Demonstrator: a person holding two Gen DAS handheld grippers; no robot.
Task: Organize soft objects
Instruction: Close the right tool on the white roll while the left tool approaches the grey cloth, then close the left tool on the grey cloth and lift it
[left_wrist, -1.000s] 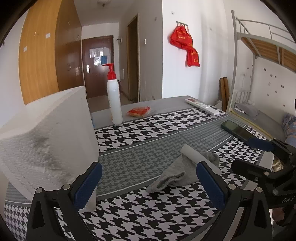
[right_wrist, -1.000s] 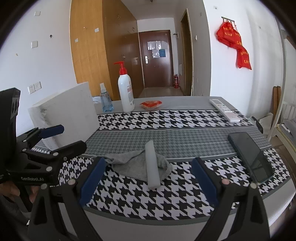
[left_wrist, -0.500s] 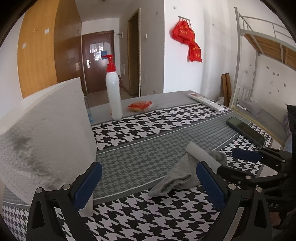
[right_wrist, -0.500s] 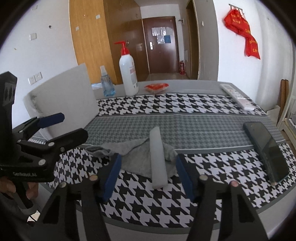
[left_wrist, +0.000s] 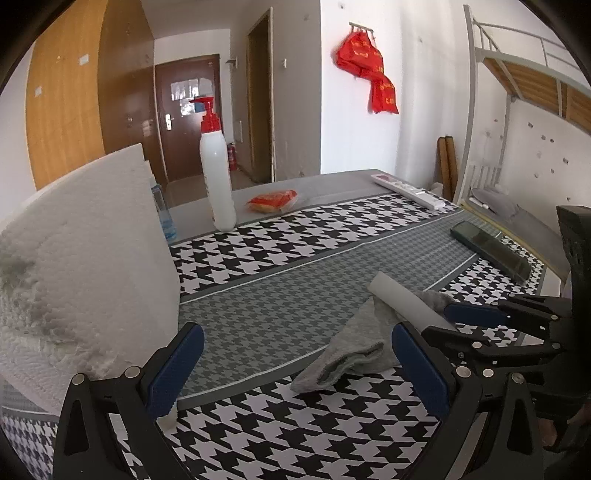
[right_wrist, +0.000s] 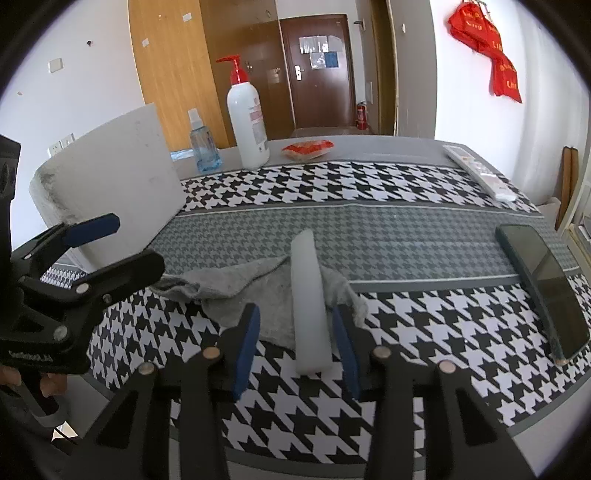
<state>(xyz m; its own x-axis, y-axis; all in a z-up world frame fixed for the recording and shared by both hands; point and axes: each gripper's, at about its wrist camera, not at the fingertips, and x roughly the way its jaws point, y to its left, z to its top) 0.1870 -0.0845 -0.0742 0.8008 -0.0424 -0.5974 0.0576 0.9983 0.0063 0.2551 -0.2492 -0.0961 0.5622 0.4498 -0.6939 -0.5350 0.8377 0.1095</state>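
Note:
A white foam cylinder (right_wrist: 309, 295) lies on a crumpled grey cloth (right_wrist: 240, 284) near the front of the houndstooth table. My right gripper (right_wrist: 295, 343) straddles the cylinder's near end, its blue pads a little apart from it on both sides, partly closed. In the left wrist view the cylinder (left_wrist: 402, 302) and cloth (left_wrist: 354, 347) lie right of centre. My left gripper (left_wrist: 295, 369) is wide open and empty over the table's front edge. A big white foam block (left_wrist: 85, 266) stands at the left; it also shows in the right wrist view (right_wrist: 114, 184).
A white pump bottle (right_wrist: 248, 122), a small blue spray bottle (right_wrist: 201, 142) and a red packet (right_wrist: 307, 148) stand at the back. A remote (right_wrist: 480, 173) and a dark phone (right_wrist: 543, 288) lie at the right. The table edge is just below both grippers.
My right gripper has moved forward to the cylinder's near end and its jaws have narrowed around it. The left gripper has shifted slightly and stays open.

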